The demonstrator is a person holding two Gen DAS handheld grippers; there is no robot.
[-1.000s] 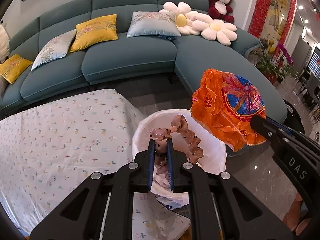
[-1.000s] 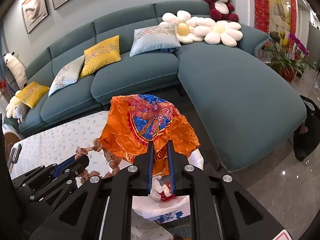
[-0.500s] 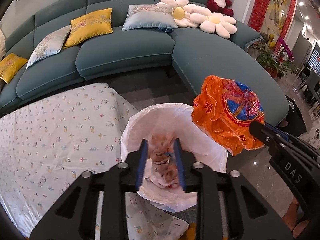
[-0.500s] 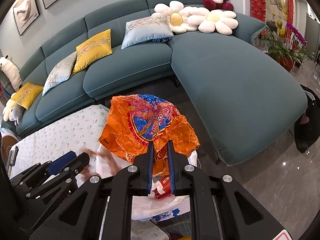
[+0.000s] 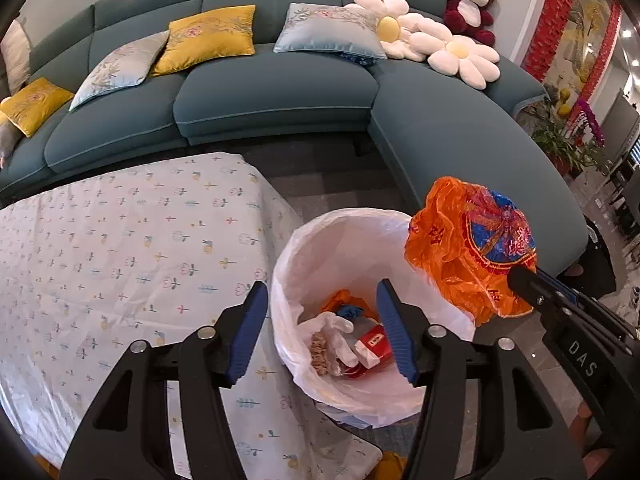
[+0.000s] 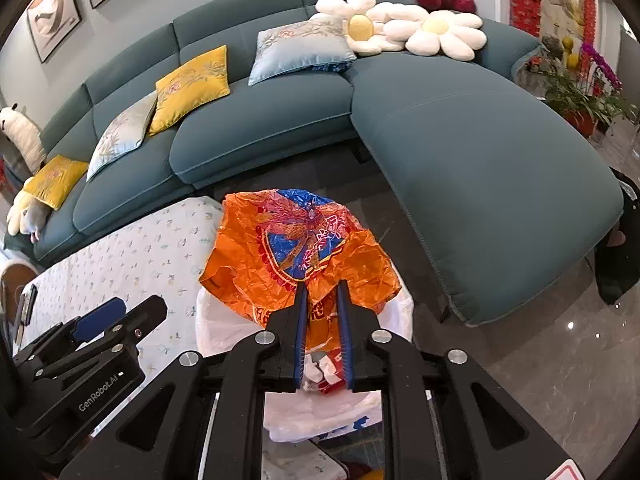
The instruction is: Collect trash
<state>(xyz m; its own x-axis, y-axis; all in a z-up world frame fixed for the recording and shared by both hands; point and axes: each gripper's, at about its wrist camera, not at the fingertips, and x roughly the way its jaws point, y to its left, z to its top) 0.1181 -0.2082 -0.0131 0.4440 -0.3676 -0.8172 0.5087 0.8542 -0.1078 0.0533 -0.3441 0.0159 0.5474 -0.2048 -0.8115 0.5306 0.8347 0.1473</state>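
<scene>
Wrapper held above the bin
The orange wrapper (image 6: pixel 296 256) is clamped by the right gripper (image 6: pixel 323 334); the left gripper (image 5: pixel 322 330) is spread empty. Released off-centre, the white-lined bin (image 5: pixel 340 240) could be missed.

My feeds are bright and evenly lit; both are sharp at centre, with soft shadows; ceiling spots flare at the top right and glint off the polished floor (image 6: pixel 560 360); fisheye distortion bows the sofa (image 5: pixel 280 92), and black vignette rings every corner.
</scene>
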